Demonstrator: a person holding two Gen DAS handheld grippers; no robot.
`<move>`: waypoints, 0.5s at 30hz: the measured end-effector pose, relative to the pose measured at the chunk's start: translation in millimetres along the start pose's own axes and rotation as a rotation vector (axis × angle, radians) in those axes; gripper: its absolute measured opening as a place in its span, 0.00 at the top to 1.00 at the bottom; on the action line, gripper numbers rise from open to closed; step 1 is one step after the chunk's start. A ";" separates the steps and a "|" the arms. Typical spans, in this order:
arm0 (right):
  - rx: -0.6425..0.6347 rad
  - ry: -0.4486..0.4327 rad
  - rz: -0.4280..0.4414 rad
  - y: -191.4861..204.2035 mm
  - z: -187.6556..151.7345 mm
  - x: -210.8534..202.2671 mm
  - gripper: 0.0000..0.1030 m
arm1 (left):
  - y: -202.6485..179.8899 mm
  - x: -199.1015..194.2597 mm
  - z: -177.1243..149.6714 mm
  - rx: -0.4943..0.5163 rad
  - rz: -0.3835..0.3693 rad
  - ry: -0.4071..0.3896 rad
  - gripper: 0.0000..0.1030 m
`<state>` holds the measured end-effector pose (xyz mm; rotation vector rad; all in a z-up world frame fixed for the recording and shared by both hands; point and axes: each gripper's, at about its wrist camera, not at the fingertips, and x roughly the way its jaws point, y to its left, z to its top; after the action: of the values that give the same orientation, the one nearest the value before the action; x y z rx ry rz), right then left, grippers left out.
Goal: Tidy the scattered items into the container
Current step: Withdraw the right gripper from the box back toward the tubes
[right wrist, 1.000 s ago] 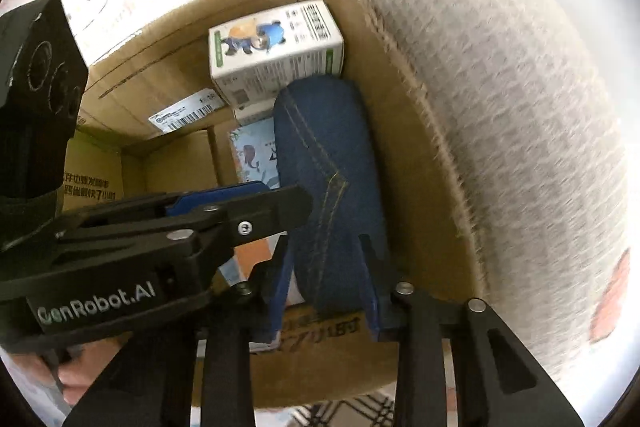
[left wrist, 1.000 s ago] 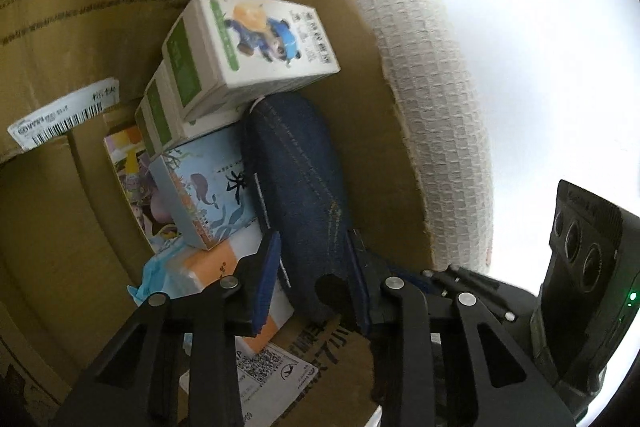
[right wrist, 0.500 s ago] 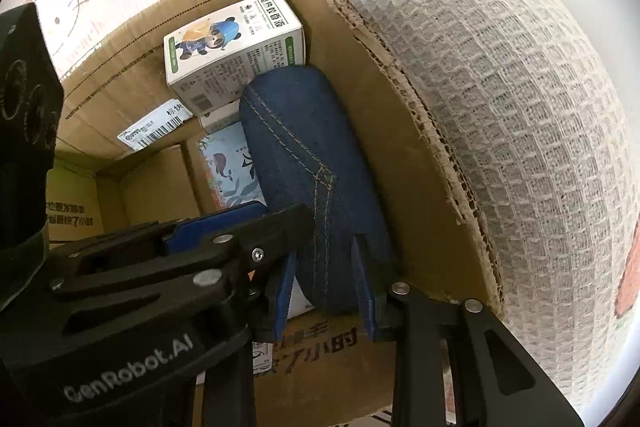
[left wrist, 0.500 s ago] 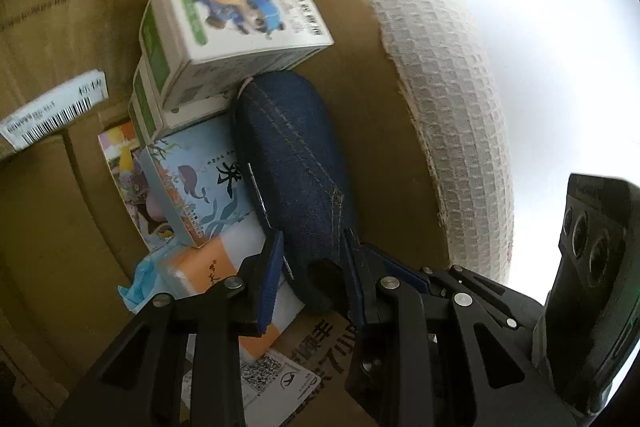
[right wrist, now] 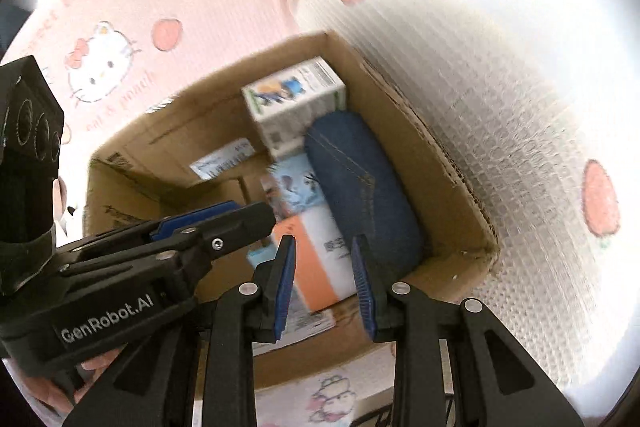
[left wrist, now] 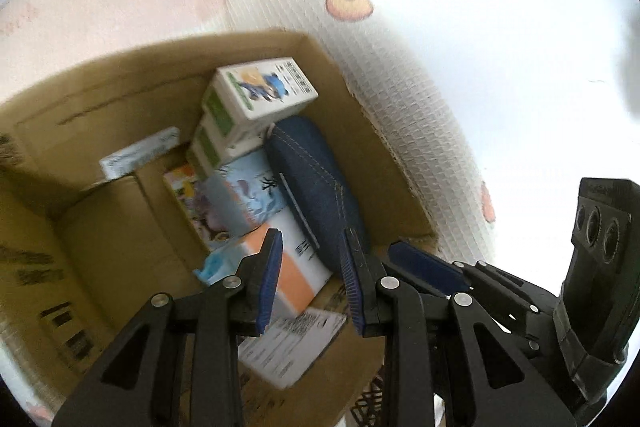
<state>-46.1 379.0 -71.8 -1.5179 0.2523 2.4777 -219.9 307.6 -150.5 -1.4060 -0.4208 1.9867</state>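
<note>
Both tools hang above the cardboard box (left wrist: 132, 115), pointed down into it. The left tool (left wrist: 310, 281) has its blue pads parted with nothing between them: released. The right tool (right wrist: 324, 283) is the same, pads apart and gripping nothing.

The denim pouch (left wrist: 316, 183) lies inside the box along its right wall, clear of both tools. Left of it, touching, is a light blue carton (left wrist: 248, 195) with an orange-and-white pack (left wrist: 298, 267) nearer. At the far end a white-and-green carton (left wrist: 260, 93) lies tilted on top of another like it, its corner over the pouch's far end.

The box sits on a pink cartoon-print mat (right wrist: 108, 39); a white waffle-textured cover (right wrist: 500, 155) runs along its right side.
</note>
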 end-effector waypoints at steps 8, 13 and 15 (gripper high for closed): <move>-0.113 -0.201 0.031 70.2 -42.4 -49.1 0.75 | 9.9 -92.5 -29.1 0.093 0.065 -0.162 0.69; -0.200 -0.256 0.025 129.0 -52.8 -61.1 0.75 | 20.0 -143.4 -47.1 0.078 0.071 -0.279 0.69; -0.259 -0.274 0.029 153.2 -58.6 -65.8 0.75 | 31.7 -163.3 -56.4 0.059 0.084 -0.317 0.69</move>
<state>-9.8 210.0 -35.0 -1.2417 -0.0978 2.7894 -144.8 168.3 -74.3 -1.0903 -0.4439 2.2810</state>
